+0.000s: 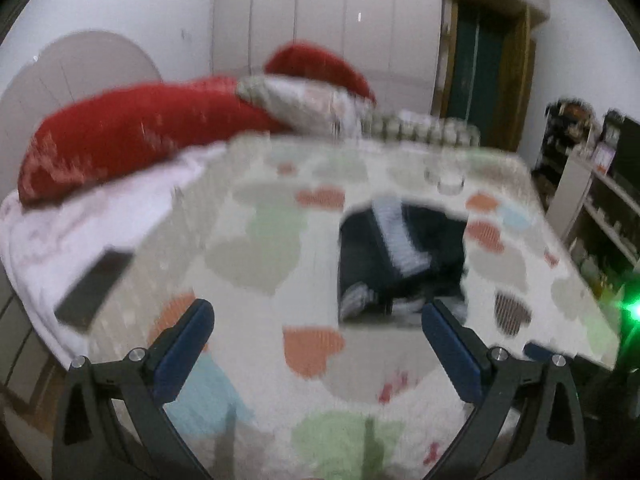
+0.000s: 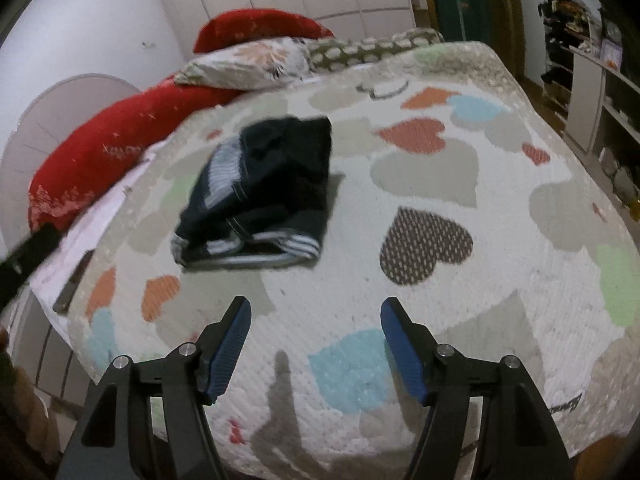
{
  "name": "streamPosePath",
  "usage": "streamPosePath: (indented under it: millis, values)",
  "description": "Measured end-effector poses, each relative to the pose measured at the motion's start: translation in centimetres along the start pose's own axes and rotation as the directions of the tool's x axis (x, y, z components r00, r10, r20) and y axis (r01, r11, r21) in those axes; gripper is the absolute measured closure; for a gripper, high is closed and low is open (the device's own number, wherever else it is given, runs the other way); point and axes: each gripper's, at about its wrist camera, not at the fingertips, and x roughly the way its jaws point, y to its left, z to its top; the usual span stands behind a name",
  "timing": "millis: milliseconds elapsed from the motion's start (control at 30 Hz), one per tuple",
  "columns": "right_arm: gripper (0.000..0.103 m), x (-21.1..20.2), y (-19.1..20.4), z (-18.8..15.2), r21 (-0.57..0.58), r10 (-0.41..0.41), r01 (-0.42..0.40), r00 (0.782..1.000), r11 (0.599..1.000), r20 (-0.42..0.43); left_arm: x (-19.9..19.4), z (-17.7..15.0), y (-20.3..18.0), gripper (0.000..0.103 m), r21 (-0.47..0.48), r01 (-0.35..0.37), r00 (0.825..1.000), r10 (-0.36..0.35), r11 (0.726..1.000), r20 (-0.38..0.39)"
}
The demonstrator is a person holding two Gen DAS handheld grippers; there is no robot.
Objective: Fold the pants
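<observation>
We hold both tools above the bed and neither one carries anything. The left gripper [image 1: 318, 320] has its blue pads spread wide apart, and the right gripper [image 2: 316, 316] is the same — its two fingers stand apart with only blanket between them.

The pants [image 2: 260, 196] lie ahead of both tools on the heart-patterned blanket [image 2: 400, 280], as a compact dark bundle with white stripes, so we judge that the folding is almost finished or finished. From the right gripper the bundle is forward and a little to the left, clearly apart from the fingertips. From the left gripper the pants [image 1: 400, 260] are forward and to the right; their near edge appears just beyond the right finger [image 1: 452, 344], though the strong blur in this view makes it hard to say if they touch.

The long axis of the bundle runs mostly away from us, with the striped edge turned toward the tools. In our judgement the left gripper is the nearer one, so any last correction of that near edge would fall to it.
</observation>
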Motion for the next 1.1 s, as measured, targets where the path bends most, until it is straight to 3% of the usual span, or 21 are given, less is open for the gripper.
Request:
streamPosePath:
  millis: [67, 233, 1100]
  values:
    - [0.032, 0.4, 0.0, -0.4, -0.004, -0.022, 0.022, 1.0, 1.0, -0.014, 1.5, -0.9, -0.4, 0.0, 0.016, -0.017, 0.997, 0.018, 1.0, -0.076]
    - [0.031, 1.1, 0.2, -0.7, -0.027, -0.059, 0.058, 0.998, 0.998, -0.027, 3.3, -2.4, -0.9, 0.0, 0.012, 0.018, 0.987, -0.016, 1.0, -0.16]
    - [0.028, 2.2, 0.6, -1.4, -0.07, -0.134, 0.13, 0.989, 0.989, -0.059, 4.6, -3.4, -0.7, 0.0, -0.009, 0.037, 0.969, -0.038, 0.999, -0.243]
